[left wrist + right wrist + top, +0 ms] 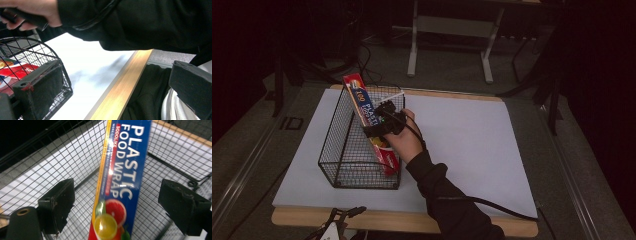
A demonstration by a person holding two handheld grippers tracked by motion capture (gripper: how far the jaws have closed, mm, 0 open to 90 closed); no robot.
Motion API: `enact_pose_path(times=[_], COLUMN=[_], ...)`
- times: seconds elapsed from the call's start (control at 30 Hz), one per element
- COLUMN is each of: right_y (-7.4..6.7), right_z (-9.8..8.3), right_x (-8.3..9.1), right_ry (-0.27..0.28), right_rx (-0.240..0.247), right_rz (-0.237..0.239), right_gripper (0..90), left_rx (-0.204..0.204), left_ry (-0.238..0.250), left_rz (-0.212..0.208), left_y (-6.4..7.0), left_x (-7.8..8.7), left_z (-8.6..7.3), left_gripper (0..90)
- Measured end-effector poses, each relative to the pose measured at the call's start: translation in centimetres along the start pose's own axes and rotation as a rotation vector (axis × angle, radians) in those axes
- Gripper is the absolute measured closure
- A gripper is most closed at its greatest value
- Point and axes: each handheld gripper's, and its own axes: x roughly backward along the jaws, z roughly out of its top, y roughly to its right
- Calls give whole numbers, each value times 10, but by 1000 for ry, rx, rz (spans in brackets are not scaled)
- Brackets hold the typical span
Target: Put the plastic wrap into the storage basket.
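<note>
Left claw (343, 216) rests released at the worktop's (472, 150) near edge, holding nothing. The wrap box (371, 122) leans inside the basket (343, 150). Right claw (384, 120) straddles the box, jaws released and clear of it. Judgement: placement looks done; withdrawal remains.

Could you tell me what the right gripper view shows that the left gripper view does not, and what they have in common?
Right gripper view alone: the words PLASTIC FOOD WRAP and the fruit picture on the box, which leans between that gripper's open jaws without touching either pad.

Left gripper view alone: the table's wooden edge, the person's dark sleeve, and the hand gripping the other gripper's handle. Its own jaws stand wide apart around nothing.

Both: the wire basket, the white table cover, and some of the box, seen in the left view merely as red and blue through the mesh.
</note>
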Motion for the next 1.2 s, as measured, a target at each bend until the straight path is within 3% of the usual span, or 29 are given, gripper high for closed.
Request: enact_pose_path(times=[0.03, 0.27, 0.3, 0.4, 0.6, 0.63, 0.67, 1.1, 1.2], right_y=[2, 12, 18, 24, 42, 42, 48, 81, 89], right_z=[-4, -16, -24, -31, -55, -55, -63, -112, -128], right_x=[10, 31, 42, 50, 68, 68, 72, 85, 89], right_ry=[15, 37, 51, 61, 55, 55, 77, 69, 85], right_rx=[7, 27, 35, 30, 52, 52, 58, 28, 53], right_rz=[11, 27, 18, 27, -2, -2, -33, -44, -42], right_gripper=[141, 142, 142, 142, 126, 126, 125, 126, 129], left_rx=[-1, 2, 5, 6, 7, 7, 8, 9, 10], left_ry=[-1, -2, -1, -6, -9, -9, -11, -15, -16], left_rz=[0, 6, 8, 6, 5, 5, 6, 5, 5], left_y=[0, 0, -1, 0, 0, -1, -1, 0, -1], left_x=[0, 0, 1, -1, -1, -1, -1, -2, -2], left_z=[0, 0, 0, -1, -1, -1, -1, -2, -2], left_gripper=[1, 1, 1, 1, 1, 1, 1, 1, 1])
